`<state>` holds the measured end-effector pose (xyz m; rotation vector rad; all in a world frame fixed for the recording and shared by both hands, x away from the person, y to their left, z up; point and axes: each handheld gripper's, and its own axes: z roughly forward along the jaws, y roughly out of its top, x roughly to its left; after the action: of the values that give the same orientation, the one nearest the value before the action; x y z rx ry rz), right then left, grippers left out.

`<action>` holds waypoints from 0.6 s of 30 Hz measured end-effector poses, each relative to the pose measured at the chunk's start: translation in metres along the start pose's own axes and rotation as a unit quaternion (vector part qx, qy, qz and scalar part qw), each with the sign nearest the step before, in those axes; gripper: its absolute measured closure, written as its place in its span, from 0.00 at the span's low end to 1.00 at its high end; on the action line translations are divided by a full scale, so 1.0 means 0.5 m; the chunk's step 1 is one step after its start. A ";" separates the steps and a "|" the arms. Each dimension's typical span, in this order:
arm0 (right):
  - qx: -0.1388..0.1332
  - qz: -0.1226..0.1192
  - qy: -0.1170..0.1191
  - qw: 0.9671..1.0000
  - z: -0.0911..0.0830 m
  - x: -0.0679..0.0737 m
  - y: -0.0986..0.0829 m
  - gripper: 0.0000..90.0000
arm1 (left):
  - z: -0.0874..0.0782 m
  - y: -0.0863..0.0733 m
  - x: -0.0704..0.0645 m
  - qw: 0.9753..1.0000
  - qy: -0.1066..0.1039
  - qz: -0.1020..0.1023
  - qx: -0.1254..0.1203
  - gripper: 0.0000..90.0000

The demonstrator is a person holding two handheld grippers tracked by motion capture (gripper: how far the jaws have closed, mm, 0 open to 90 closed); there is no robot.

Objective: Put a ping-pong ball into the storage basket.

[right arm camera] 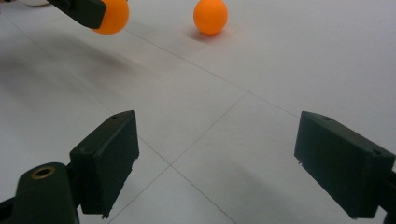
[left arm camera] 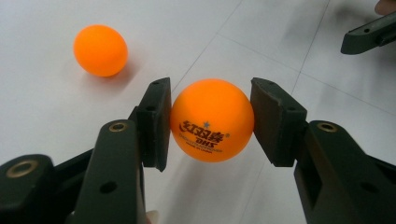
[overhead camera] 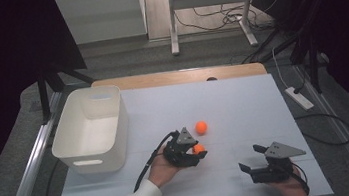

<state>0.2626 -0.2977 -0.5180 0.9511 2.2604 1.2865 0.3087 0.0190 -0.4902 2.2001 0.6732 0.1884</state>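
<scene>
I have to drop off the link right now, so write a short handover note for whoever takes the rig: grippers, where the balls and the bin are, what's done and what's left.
Left gripper: jaws shut on the printed orange ping-pong ball, near the middle of the white table.
Right gripper: jaws wide open, holding nothing, at the table's near right.
Second, plain orange ping-pong ball: lying loose on the table just beyond the left gripper.
White plastic bin: at the table's left, nothing visible inside.
Done: first ball grasped.
Left, probably: carry it to the bin and release, then fetch the loose ball.

bin [overhead camera: 90, 128] at table's left, loose ball [overhead camera: 201, 127] (mid-table) behind gripped ball [overhead camera: 198, 149]
</scene>
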 end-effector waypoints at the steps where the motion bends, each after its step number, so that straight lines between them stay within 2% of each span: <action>1: 0.000 0.000 0.000 1.000 0.000 0.000 0.000 0.15 | 0.000 0.000 0.000 1.000 0.000 0.000 0.000 0.56; 8: 0.002 -0.002 0.000 1.000 0.001 0.000 0.000 0.15 | -0.011 0.000 -0.001 1.000 -0.002 -0.002 -0.012 0.56; 18: 0.002 -0.003 0.001 1.000 0.001 0.001 0.000 0.15 | -0.024 0.000 0.001 1.000 0.002 -0.007 -0.012 0.56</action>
<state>0.2627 -0.2972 -0.5184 0.9436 2.2670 1.2824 0.3049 0.0274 -0.4823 2.1722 0.6838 0.1931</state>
